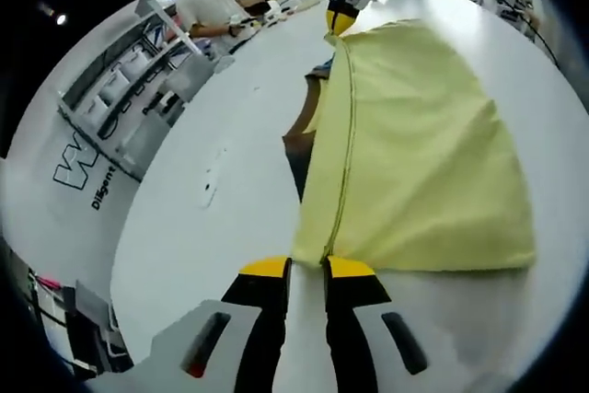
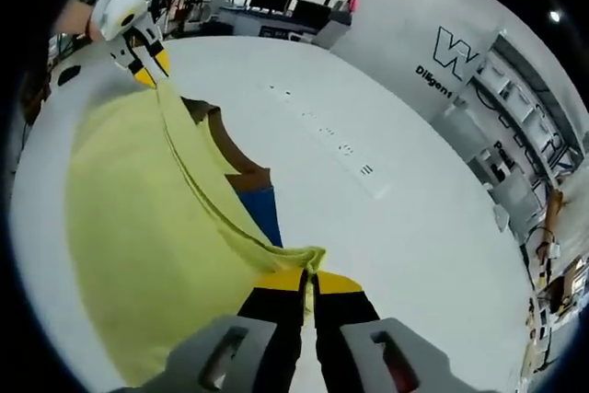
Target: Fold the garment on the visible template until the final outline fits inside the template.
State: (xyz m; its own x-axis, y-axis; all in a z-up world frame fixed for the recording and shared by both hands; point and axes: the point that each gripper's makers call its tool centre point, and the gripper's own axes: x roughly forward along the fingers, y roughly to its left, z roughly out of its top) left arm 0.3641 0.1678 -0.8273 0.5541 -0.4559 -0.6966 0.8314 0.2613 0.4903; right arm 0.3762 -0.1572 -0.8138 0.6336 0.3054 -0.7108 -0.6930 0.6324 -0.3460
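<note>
Both tongs, left (image 1: 306, 269) and right (image 2: 306, 280), grip the pale yellow cloth garment (image 1: 414, 163) over the white table (image 1: 221, 181), right tongs at twelve o'clock.

A white panel (image 2: 433, 39) carries a large outlined "W" with smaller lettering beneath that begins "Dili" (the rest too blurred), also seen on the panel (image 1: 78, 167).
</note>
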